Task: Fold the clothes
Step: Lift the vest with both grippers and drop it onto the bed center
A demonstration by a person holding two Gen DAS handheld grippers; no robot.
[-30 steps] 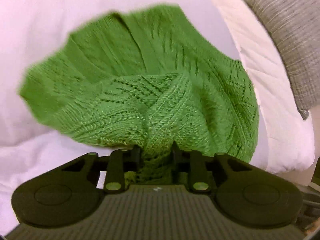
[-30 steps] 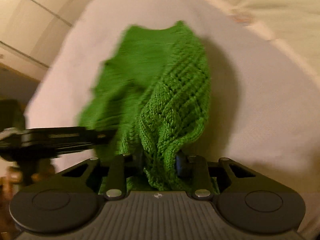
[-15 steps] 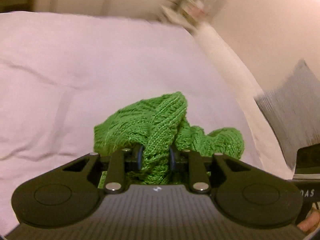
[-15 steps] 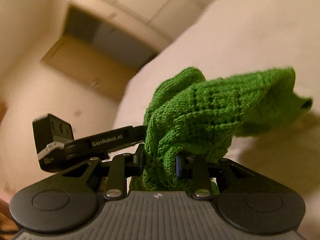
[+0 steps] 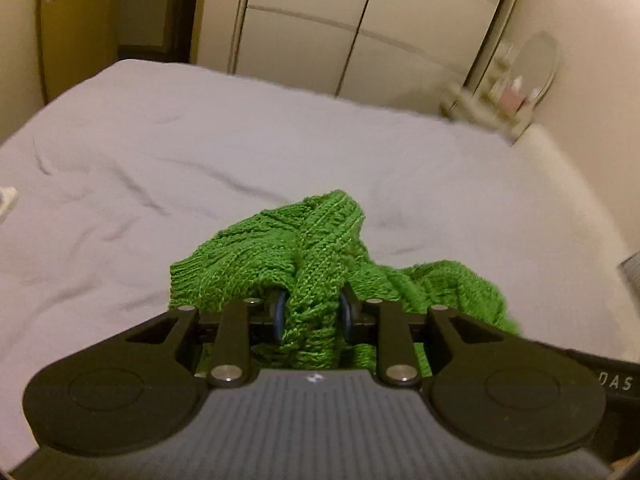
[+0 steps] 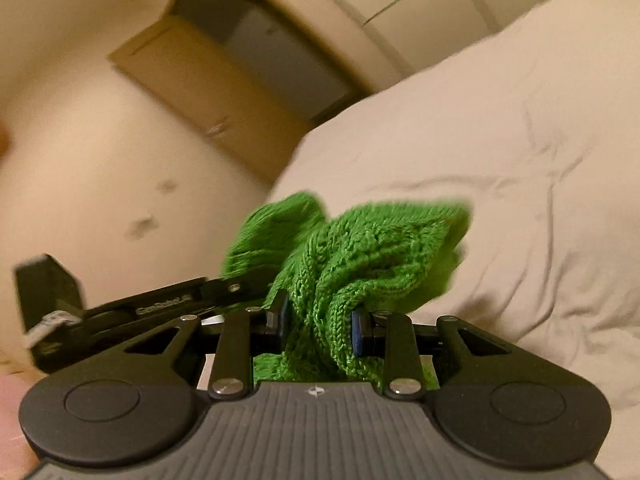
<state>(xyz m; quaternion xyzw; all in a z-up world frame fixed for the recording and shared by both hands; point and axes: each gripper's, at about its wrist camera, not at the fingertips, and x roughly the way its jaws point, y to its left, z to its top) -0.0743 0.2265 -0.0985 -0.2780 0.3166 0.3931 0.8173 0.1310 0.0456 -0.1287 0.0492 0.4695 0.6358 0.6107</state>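
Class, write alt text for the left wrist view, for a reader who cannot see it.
The left gripper has a bunched green knitted sweater between its opening jaws, above a wrinkled pale bed sheet. White wardrobe doors stand beyond the bed.

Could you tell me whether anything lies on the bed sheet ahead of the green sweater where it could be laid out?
Nothing visible does: the sheet ahead of the green knitted sweater shows only wrinkles; a small white object sits at its far-left edge.

left wrist: close, angled down over bed | right wrist: close, tilted; both share sweater
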